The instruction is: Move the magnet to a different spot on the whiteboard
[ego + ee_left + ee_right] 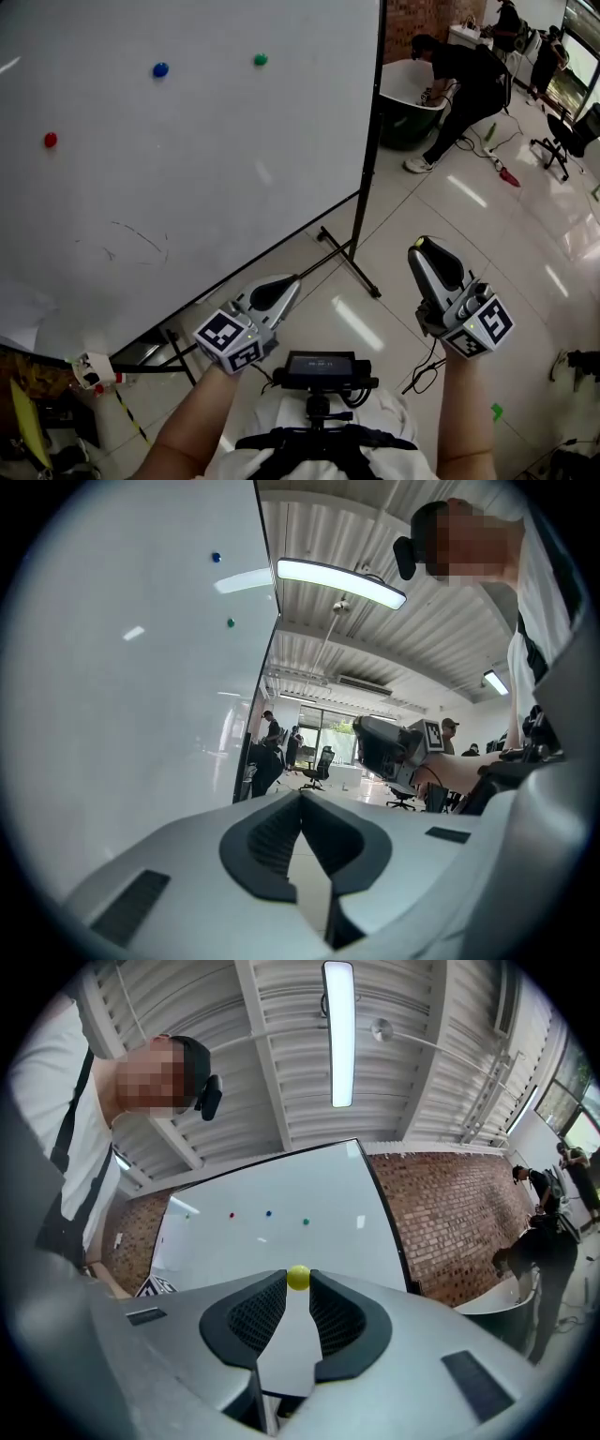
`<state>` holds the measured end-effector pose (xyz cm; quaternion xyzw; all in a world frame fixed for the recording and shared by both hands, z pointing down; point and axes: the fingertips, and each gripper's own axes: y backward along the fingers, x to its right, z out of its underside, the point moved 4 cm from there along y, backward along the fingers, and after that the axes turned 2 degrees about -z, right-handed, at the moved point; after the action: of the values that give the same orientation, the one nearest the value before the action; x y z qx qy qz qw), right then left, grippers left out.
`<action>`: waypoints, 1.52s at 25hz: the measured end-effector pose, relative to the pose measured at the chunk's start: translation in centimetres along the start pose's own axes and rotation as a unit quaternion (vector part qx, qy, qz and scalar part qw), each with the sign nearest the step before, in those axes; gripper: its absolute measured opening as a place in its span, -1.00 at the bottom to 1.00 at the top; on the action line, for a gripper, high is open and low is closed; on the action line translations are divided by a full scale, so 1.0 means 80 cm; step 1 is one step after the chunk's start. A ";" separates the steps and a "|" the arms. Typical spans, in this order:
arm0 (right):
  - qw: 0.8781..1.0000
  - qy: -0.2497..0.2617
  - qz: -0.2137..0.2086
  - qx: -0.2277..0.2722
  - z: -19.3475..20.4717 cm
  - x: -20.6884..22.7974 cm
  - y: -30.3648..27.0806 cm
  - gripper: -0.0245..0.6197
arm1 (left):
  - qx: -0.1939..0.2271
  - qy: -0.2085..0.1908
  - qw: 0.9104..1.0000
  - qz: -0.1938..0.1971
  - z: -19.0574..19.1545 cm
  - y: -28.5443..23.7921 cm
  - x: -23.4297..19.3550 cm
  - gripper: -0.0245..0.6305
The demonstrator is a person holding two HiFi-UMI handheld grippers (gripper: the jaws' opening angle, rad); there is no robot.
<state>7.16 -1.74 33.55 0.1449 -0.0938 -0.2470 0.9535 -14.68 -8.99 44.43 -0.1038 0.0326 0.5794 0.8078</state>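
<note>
Head view looks down over the person's forearms, one gripper in each hand, in front of a whiteboard (234, 187) on a black stand (352, 258). The right gripper (425, 246) hangs over the pale tiled floor (487, 234), well clear of the board's right edge, pointing a little upward. Seen in the right gripper view, its jaws are about halfway closed and pinch a small yellow magnet (298, 1278) at their very tips, between the ends of the ribbed black pads (255, 1321). The magnet is off the board, which stands well beyond it.

The left gripper (289, 283) sits near the board's lower edge and touches nothing. In the left gripper view its jaw tips meet, with nothing between them.

Three more magnets sit on the board: a red magnet (50, 140) to the left, a blue magnet (160, 69) higher up, and a green magnet (260, 59) beside that. Faint pen marks (141, 239) show lower down. At the back right a person (464, 84) in dark clothes bends over a dark tub (408, 117), with an office chair (562, 141) further right.
</note>
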 end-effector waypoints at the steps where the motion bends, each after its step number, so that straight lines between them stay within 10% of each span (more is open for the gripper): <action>1: 1.000 -0.002 0.001 -0.006 0.006 0.006 0.009 -0.62 | -0.001 0.000 1.000 0.000 0.001 -0.007 0.004 -0.84; 38: 0.997 -0.026 0.017 -0.070 0.063 0.080 0.175 -0.62 | -0.004 -0.030 0.999 0.022 -0.004 -0.136 0.108 -0.84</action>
<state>17.59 5.61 43.47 0.0700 -0.1035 -0.2407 0.9625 -1.53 -4.34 44.06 -0.0887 0.0085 0.5996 0.7953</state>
